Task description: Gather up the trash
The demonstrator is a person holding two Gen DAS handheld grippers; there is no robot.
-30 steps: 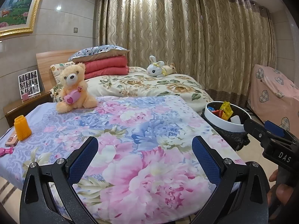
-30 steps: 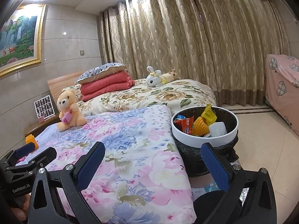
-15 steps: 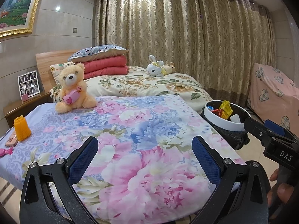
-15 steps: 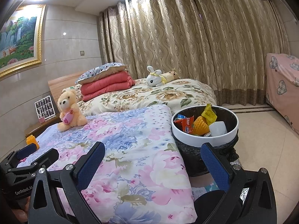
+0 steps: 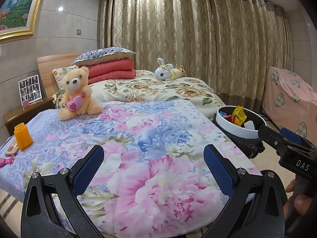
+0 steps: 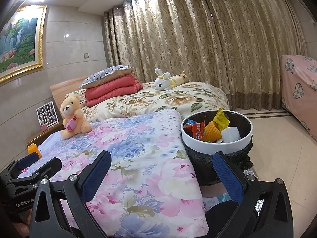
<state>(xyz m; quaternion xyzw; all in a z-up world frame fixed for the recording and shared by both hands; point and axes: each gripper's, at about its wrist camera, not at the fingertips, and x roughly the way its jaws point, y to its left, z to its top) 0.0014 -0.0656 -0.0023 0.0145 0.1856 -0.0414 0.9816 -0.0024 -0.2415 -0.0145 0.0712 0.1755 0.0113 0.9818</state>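
the trash bin (image 6: 216, 148), white-rimmed with a black liner, stands on the floor just beside the corner of the flowered bedspread (image 6: 138, 150). it is already stuffed: a red snack wrapper (image 6: 195, 130), a yellow packet (image 6: 222, 119), an orange ridged cone (image 6: 212, 131) and a white block (image 6: 230, 134) sit at the top. there is print on the wrappers, but it is too small to read.

the right tongs (image 6: 162, 175) hang low in front of the bin, spread wide with nothing between them; the right blue pad overlaps the bin's front wall in its own view, the left one lies over the bedspread. the left tongs (image 5: 153, 170) hover over the pink flowers of the bedspread, also gaping wide and empty, with the bin well off to their right (image 5: 236, 126).

still on the bed at the far left edge are another orange ridged cone (image 5: 22, 136), a phone (image 5: 12, 150) just beside it and a small pink thing (image 5: 5, 161) i can't identify.

the right tool's body reads "das" in the left view, and the left tool's reads "genrobot.a…", cut off, in the right view.

a peach teddy bear (image 5: 77, 94) holding a pink heart cushion sits further up the bedspread.
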